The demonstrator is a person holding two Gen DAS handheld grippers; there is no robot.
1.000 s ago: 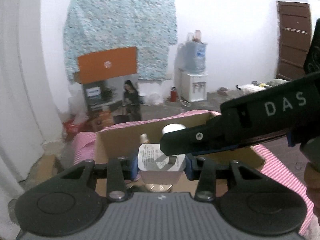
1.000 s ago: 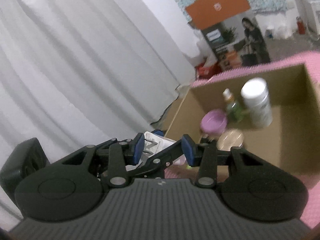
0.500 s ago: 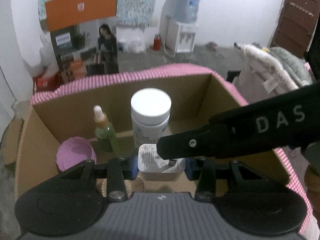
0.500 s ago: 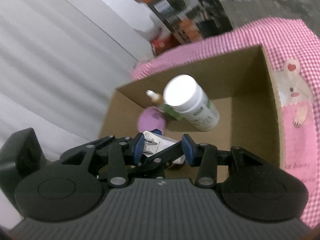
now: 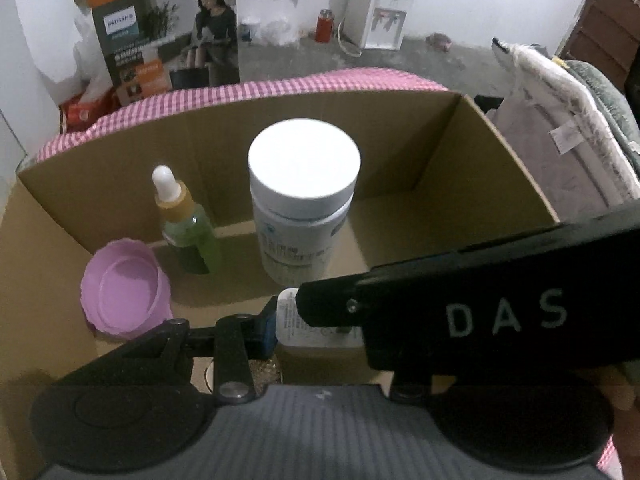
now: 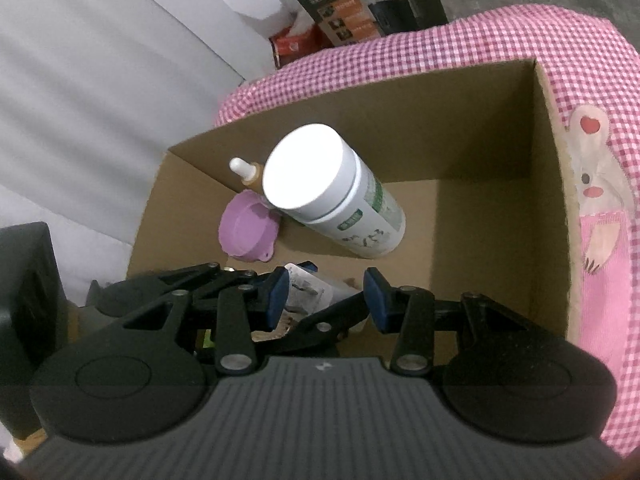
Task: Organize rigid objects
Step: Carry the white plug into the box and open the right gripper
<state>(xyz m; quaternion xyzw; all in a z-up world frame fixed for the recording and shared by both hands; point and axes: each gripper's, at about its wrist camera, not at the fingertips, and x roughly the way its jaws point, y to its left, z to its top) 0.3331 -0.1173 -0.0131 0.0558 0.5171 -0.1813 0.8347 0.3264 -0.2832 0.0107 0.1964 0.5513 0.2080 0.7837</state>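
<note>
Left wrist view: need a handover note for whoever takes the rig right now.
Left gripper: shut on the white adapter, held low over the near end of the cardboard box.
Right gripper: jaws partly apart beside the adapter; whether it grips anything is unclear.
In the box: white-capped bottle, green dropper bottle, purple container at its left.
Done: those three are boxed.
Left: probably set the adapter on bare box floor, release, withdraw both grippers.
</note>
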